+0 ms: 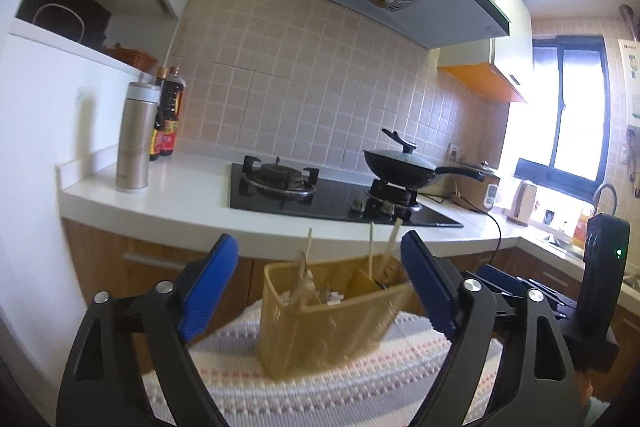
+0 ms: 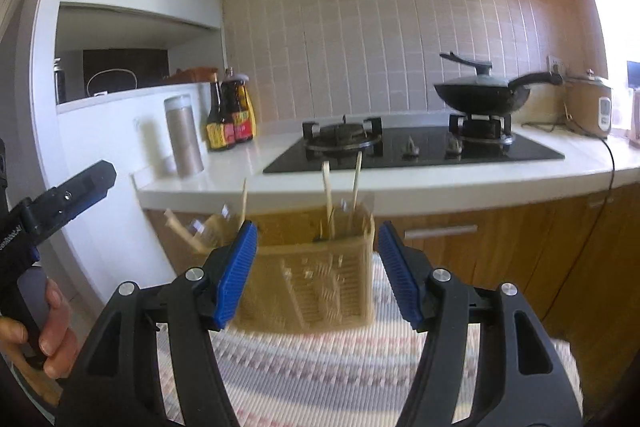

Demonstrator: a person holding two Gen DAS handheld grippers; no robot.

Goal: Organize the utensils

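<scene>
On the striped woven mat (image 1: pixel 328 399) in front of me stands the yellow utensil basket (image 1: pixel 320 327), badly smeared by blur, so I can't sort out what sits inside it. A few pale chopsticks (image 1: pixel 371 247) poke up from its right compartment; the left compartment holds a jumble I can't name. My left gripper (image 1: pixel 320 287) is spread wide, blue pads either side of the basket's top and clear of it, nothing pinched. My right gripper (image 2: pixel 316 271) is parted too, the basket (image 2: pixel 312 279) showing between the pads; whether they brush its walls, the blur won't let me say. From the right wrist camera, the mat's (image 2: pixel 320 379) edges are cut off behind the black finger frames, and a hand (image 2: pixel 44 331) at the far left grips the other tool's handle, half out of frame. Beyond, the white counter (image 2: pixel 224 183) carries the stove (image 2: pixel 412 147) and a lidded wok (image 2: pixel 480 95).
</scene>
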